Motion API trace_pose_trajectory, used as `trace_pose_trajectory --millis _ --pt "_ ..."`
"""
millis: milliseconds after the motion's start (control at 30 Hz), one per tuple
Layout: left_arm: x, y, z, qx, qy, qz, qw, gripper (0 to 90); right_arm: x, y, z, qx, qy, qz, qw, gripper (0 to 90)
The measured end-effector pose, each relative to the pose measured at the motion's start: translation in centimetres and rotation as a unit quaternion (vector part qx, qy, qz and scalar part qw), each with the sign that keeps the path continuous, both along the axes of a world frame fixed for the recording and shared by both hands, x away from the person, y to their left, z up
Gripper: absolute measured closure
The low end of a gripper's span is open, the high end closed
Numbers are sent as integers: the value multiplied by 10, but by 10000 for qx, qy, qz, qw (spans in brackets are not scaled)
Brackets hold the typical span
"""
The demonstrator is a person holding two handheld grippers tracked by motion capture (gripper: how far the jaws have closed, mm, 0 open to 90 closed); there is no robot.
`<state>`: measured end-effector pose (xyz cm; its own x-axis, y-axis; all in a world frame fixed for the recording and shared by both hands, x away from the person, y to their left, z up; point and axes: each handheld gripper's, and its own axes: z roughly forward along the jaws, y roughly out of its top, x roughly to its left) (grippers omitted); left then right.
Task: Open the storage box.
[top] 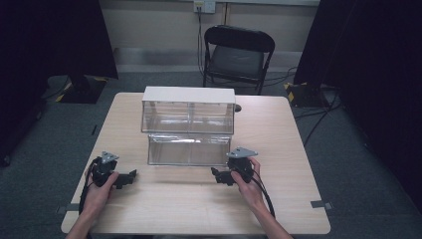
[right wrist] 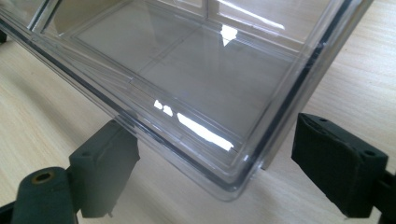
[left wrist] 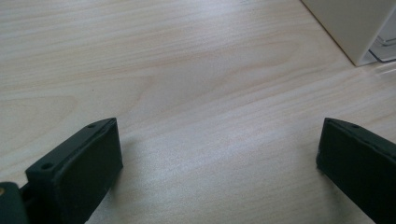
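Fingers (right wrist: 105,163) of the right gripper (top: 217,175) stand wide apart w/ nothing clamped; in the right gripper view the 2 black jaws sit either side of the near corner of the clear drawer (right wrist: 187,79), 1 jaw low at left tucked under/against the drawer's front edge, the other at right just off the side wall. Can't tell if either pad actually touches the plastic. Left gripper (top: 130,177) also spread wide, released: in the left gripper view its 2 fingers (left wrist: 79,168) frame bare wood of the table (left wrist: 187,93), nothing between them.

Drawer is pulled out toward the person, lying flat on the tabletop in front of the cabinet (top: 188,110), approx. centre of the table. It's see-through, w/ a divider line across its floor & looks empty. Cabinet is a white-topped unit w/ clear fronts, 2 compartments side by side, standing behind the drawer & touching or nearly touching it. In the left gripper view a white corner of the cabinet shows at top right, well apart from the jaws.

High view: left hand (top: 97,191) holds its gripper at the near left of the table, jaws aimed right, clear of the drawer. Right hand (top: 249,184) holds its gripper just beside the drawer's near right corner, jaws aimed left. Cables trail back from both. A black folding chair (top: 238,55) stands beyond the table's far edge.
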<state>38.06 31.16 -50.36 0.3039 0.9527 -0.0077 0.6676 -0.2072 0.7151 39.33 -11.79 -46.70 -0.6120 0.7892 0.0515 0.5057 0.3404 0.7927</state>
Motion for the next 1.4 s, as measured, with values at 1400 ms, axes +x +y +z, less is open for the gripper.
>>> trace_pose_trajectory --millis 1400 --pt "0 0 0 1 0 -1 10000 0 -10 4 7 144 -196 -51 9997 136"
